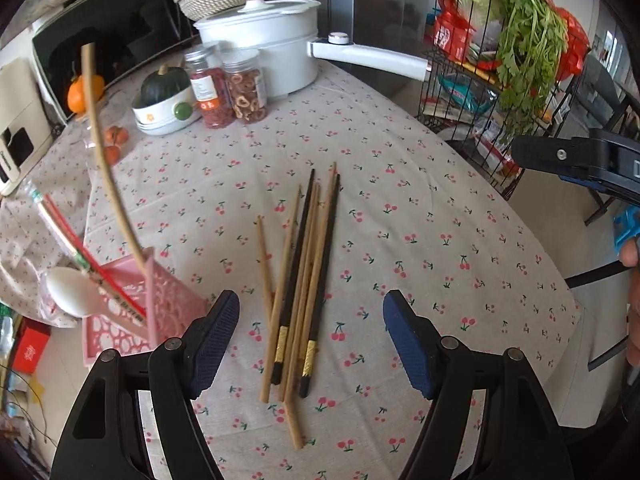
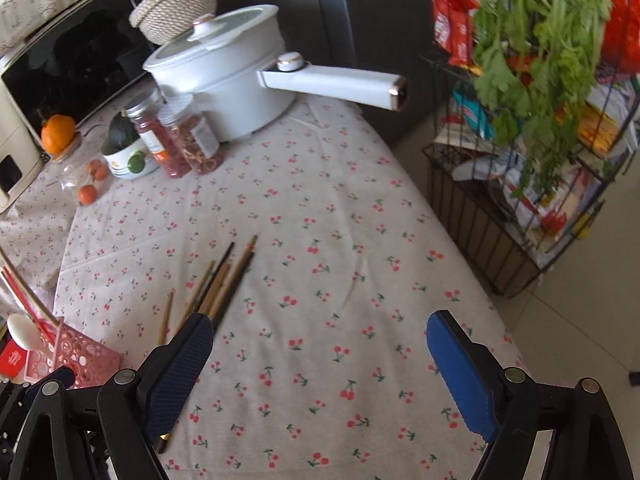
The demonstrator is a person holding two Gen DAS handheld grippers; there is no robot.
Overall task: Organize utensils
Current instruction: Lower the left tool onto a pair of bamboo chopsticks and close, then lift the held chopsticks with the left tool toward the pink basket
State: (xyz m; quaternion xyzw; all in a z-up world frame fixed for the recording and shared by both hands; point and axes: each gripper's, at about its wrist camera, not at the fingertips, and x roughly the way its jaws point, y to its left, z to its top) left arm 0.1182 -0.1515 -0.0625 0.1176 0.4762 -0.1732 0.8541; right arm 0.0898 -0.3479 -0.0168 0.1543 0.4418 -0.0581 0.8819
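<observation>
Several loose chopsticks (image 1: 300,280), wooden and black with gold bands, lie in a bunch on the cherry-print tablecloth (image 1: 420,208). My left gripper (image 1: 311,340) is open and empty, hovering just above their near ends, with a finger on each side. A pink perforated holder (image 1: 132,312) at the left holds a white spoon (image 1: 70,292), red chopsticks and a long wooden stick. My right gripper (image 2: 318,376) is open and empty over bare cloth, to the right of the chopsticks (image 2: 218,284). The holder (image 2: 80,356) shows at the lower left of the right wrist view.
At the back stand a white pot with a long handle (image 1: 272,36), two jars (image 1: 228,88), a squash in a bowl (image 1: 164,100), oranges and a microwave (image 1: 100,28). A wire rack with greens (image 1: 500,60) stands off the table's right edge.
</observation>
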